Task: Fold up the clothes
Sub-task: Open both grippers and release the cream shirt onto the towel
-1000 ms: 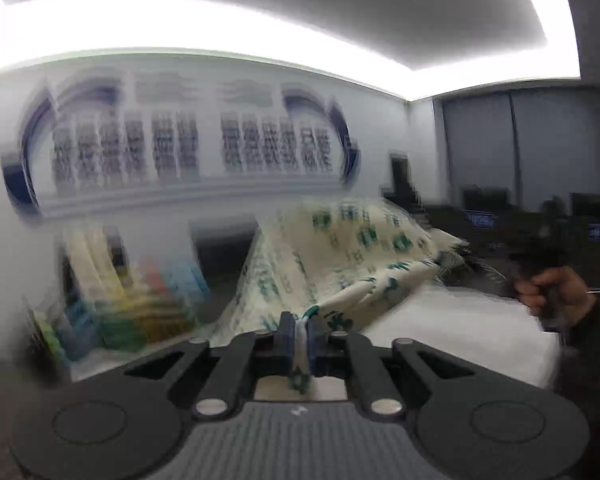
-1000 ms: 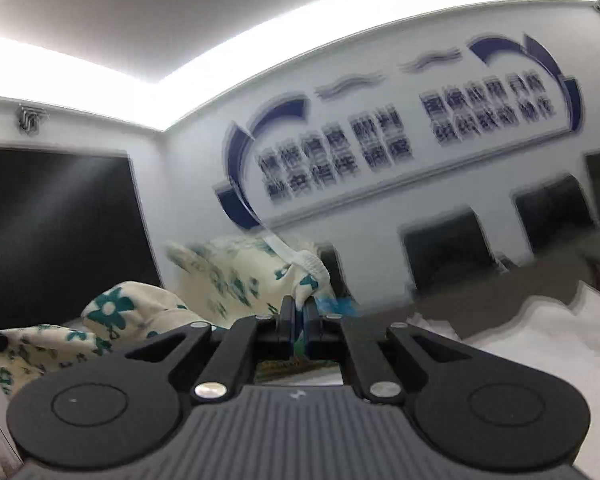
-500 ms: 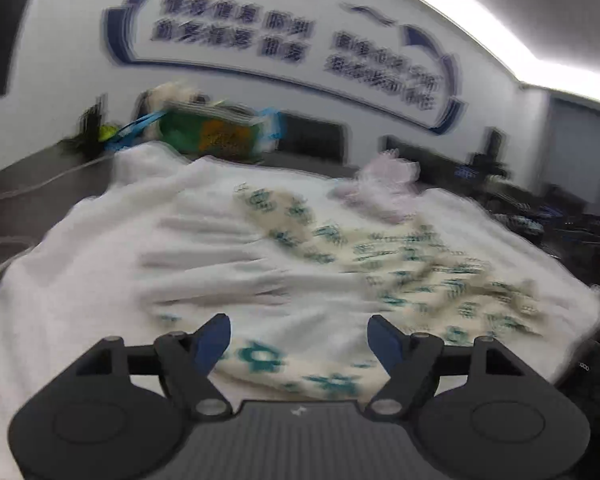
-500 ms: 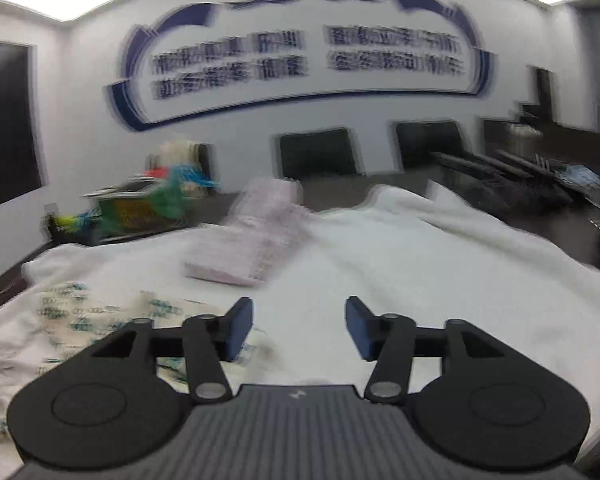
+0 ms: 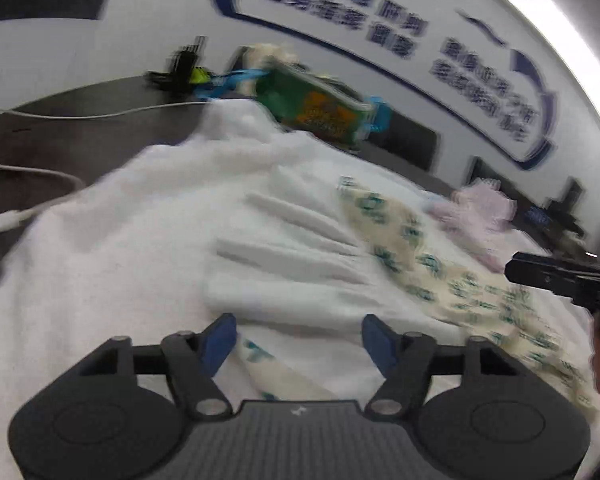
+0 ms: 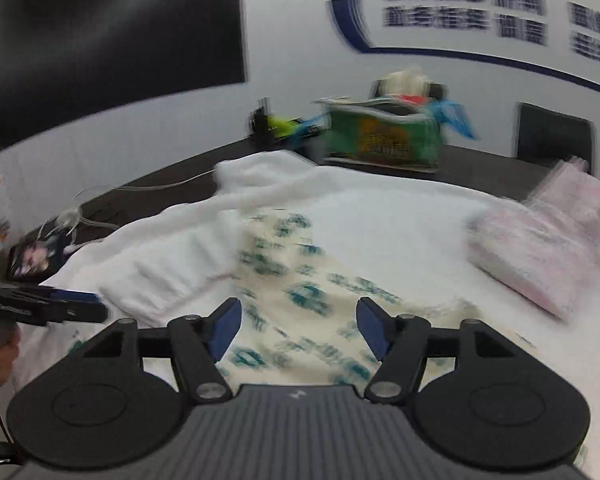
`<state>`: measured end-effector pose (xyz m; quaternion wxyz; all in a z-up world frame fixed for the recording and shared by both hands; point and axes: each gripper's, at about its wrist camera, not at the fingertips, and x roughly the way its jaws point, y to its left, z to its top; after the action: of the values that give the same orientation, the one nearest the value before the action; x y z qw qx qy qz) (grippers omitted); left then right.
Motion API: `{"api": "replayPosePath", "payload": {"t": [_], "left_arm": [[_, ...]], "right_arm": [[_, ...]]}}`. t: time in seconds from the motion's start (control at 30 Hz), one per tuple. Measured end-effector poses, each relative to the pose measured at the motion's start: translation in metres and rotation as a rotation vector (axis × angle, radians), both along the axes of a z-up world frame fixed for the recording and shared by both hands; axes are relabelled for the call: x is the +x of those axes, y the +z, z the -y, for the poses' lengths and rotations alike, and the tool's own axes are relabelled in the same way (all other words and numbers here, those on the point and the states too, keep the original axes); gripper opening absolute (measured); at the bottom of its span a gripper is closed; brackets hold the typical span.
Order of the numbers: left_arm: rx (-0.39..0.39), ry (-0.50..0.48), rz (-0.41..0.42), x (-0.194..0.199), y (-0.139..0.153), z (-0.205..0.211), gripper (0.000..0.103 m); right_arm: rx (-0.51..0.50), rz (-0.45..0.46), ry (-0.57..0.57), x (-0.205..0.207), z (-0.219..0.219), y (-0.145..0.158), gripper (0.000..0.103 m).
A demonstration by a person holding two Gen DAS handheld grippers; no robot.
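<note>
The cream garment with green flower print [image 5: 420,256] [image 6: 300,292] lies spread flat on the white cloth [image 5: 120,248] [image 6: 380,208] that covers the table. My left gripper [image 5: 298,336] hovers just above the garment's near edge. Its jaws are closing, and the pads touch nothing; a strip of the print lies below the gap. My right gripper [image 6: 298,328] stands open over the garment's near part and presses on nothing. Each gripper shows in the other's view, the right one [image 5: 560,276] at the right edge and the left one [image 6: 52,308] at the left edge.
A folded pink garment [image 6: 540,252] [image 5: 476,216] lies on the white cloth to the right. A green box [image 6: 380,140] [image 5: 312,108] with coloured items stands at the far end of the dark table. White cables [image 5: 40,200] and a small picture card [image 6: 32,256] lie on the left.
A second ago both grippers were shut on the flowered garment, held up in the air. Both have since opened and sunk, and the garment now lies on the white cloth.
</note>
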<state>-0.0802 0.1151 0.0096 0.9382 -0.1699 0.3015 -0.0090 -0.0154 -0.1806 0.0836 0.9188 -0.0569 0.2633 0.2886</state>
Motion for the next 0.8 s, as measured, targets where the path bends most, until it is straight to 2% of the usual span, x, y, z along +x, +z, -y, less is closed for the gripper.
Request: {"api": "replayPosePath", "payload": {"t": [0.03, 0.07, 0.2, 0.23, 0.27, 0.3, 0.4, 0.43, 0.47, 0.5, 0.6, 0.7, 0.8], "left_arm": [[0.031, 0.036, -0.002, 0.001, -0.001, -0.001, 0.059], [0.065, 0.071, 0.001, 0.000, -0.001, -0.001, 0.057], [0.196, 0.142, 0.010, -0.003, -0.002, 0.004, 0.057], [0.212, 0.138, 0.011, -0.002, -0.004, 0.006, 0.046], [0.226, 0.133, 0.015, 0.000, -0.005, 0.008, 0.016], [0.237, 0.126, 0.017, 0.000, -0.006, 0.009, 0.000], [0.226, 0.118, 0.054, -0.009, 0.000, 0.008, 0.000], [0.230, 0.125, 0.069, -0.015, 0.003, 0.008, 0.000], [0.236, 0.129, 0.083, -0.024, 0.006, 0.009, 0.000], [0.238, 0.128, 0.099, -0.036, 0.010, 0.009, 0.000], [0.234, 0.120, 0.126, -0.067, 0.018, 0.012, 0.000], [0.245, 0.144, 0.079, -0.067, 0.009, 0.016, 0.000], [0.250, 0.171, 0.071, -0.065, 0.003, 0.016, 0.003]], "right_arm": [[-0.020, 0.006, 0.033, 0.007, -0.015, 0.000, 0.065], [-0.039, 0.011, 0.066, 0.014, -0.029, 0.001, 0.065], [-0.095, -0.001, 0.069, 0.056, -0.071, -0.006, 0.065], [-0.084, -0.020, 0.062, 0.069, -0.075, -0.008, 0.065], [-0.069, -0.043, 0.058, 0.082, -0.079, -0.012, 0.065], [-0.055, -0.067, 0.054, 0.095, -0.082, -0.017, 0.065], [-0.047, -0.117, 0.025, 0.126, -0.093, -0.034, 0.062], [-0.045, -0.134, 0.023, 0.131, -0.096, -0.038, 0.044], [-0.043, -0.151, 0.020, 0.137, -0.098, -0.043, 0.011], [-0.041, -0.168, 0.018, 0.142, -0.100, -0.047, 0.007], [0.030, -0.073, 0.085, 0.122, -0.091, -0.030, 0.007], [0.062, -0.062, 0.071, 0.119, -0.081, -0.024, 0.008], [0.016, -0.056, 0.053, 0.111, -0.080, -0.027, 0.017]]}}
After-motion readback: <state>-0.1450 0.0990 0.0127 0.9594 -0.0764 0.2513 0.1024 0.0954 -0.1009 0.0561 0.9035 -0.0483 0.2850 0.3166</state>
